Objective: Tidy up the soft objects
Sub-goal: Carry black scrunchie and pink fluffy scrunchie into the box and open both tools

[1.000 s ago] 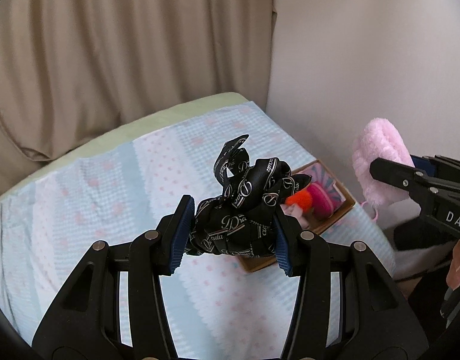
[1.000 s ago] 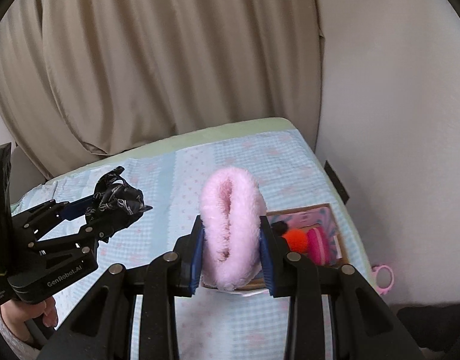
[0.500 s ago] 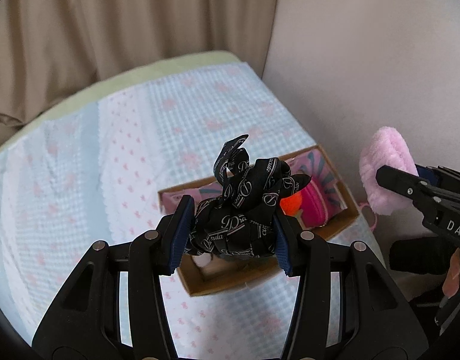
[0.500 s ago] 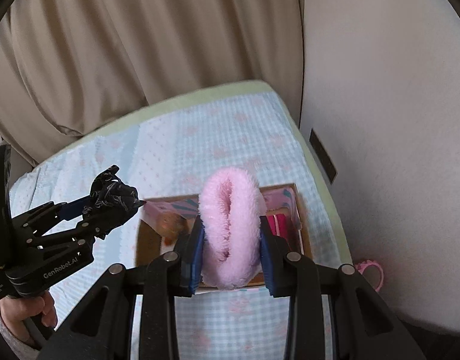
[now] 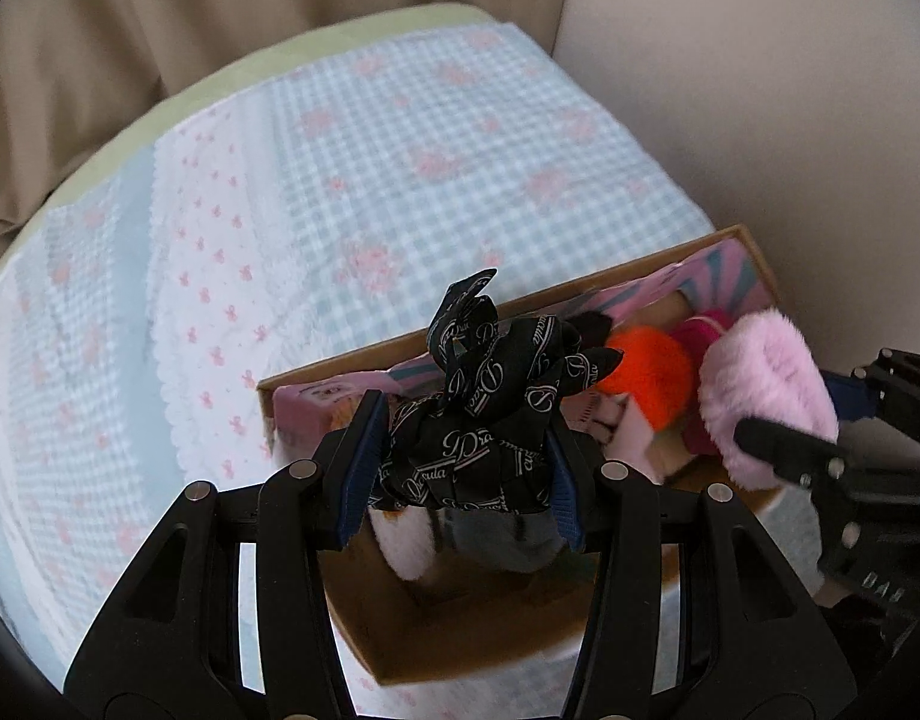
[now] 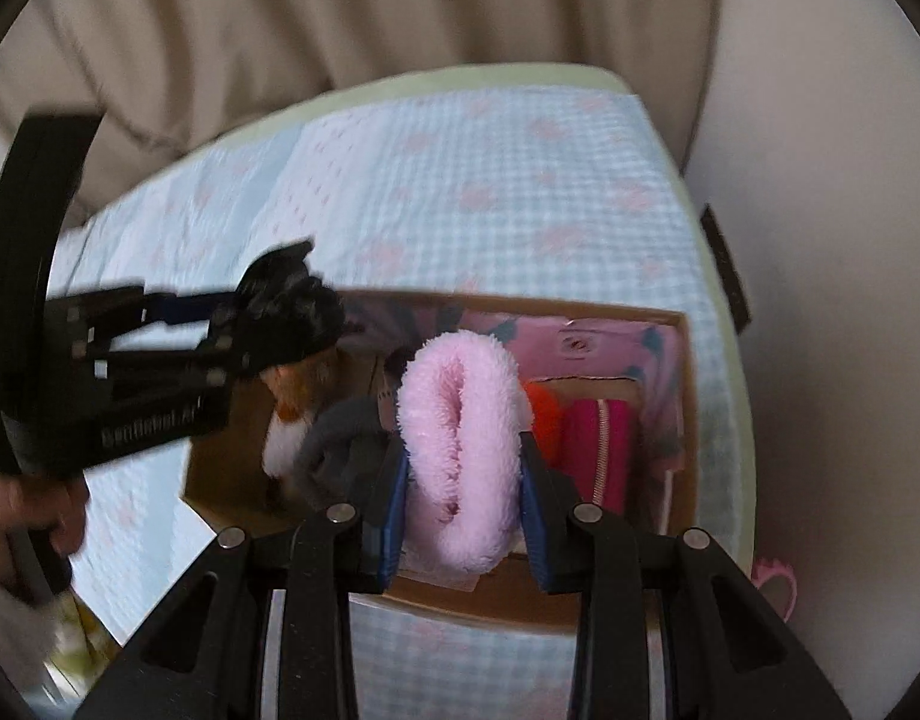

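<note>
Both hand-held grippers have been brought forward and lowered since the earlier frames, so that the shallow brown cardboard box (image 5: 460, 642) (image 6: 685, 372), previously ahead of them, is now directly beneath. The left hand-held gripper (image 5: 460, 468) (image 6: 267, 324) is clamped on a crumpled black ribbon bow printed with white lettering (image 5: 490, 414) (image 6: 291, 309), which is held above the left part of the box. The right hand-held gripper (image 6: 463, 480) (image 5: 778, 450) is closed on a fluffy pale pink ring-shaped scrunchie (image 6: 460, 450) (image 5: 760, 396), which is held upright over the middle of the box.

Inside the box, an orange fuzzy pompom (image 5: 646, 372) (image 6: 544, 414) and a magenta zipped pouch (image 6: 598, 450) are seen on the right side, while a grey soft item (image 6: 339, 432) and a white-and-orange plush piece (image 6: 285, 420) lie on the left. The box is lined with a pink printed pattern (image 6: 580, 342) and rests on a bed covered with a light blue gingham cloth with pink motifs (image 5: 429, 138) (image 6: 490, 180). A beige curtain (image 5: 159, 12) (image 6: 279, 12) hangs behind the bed.
</note>
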A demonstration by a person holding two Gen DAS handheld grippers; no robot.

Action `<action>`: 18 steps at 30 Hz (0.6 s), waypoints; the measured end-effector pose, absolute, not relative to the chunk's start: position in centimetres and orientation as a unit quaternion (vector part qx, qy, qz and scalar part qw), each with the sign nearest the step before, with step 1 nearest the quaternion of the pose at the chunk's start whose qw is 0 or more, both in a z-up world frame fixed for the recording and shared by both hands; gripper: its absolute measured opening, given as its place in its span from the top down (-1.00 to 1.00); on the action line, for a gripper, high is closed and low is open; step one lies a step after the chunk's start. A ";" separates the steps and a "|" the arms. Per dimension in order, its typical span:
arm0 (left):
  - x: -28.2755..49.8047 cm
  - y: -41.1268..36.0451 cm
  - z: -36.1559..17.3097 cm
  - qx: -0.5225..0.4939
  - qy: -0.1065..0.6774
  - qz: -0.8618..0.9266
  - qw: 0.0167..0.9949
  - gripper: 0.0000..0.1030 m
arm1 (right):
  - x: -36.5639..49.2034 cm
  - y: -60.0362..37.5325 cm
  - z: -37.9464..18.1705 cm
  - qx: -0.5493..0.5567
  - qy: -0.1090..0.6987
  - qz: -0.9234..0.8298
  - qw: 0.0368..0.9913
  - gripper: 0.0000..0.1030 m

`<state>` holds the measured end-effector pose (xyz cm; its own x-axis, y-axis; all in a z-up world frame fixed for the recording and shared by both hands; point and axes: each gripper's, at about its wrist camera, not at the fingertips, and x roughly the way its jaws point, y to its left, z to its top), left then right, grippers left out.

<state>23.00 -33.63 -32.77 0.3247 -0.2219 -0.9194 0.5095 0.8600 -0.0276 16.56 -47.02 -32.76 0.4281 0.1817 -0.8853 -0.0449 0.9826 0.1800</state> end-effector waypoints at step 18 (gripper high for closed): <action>24.4 -34.5 -34.5 0.162 0.550 -0.221 0.789 -0.99 | 15.3 -48.3 -36.0 0.023 0.547 0.084 0.832 -0.94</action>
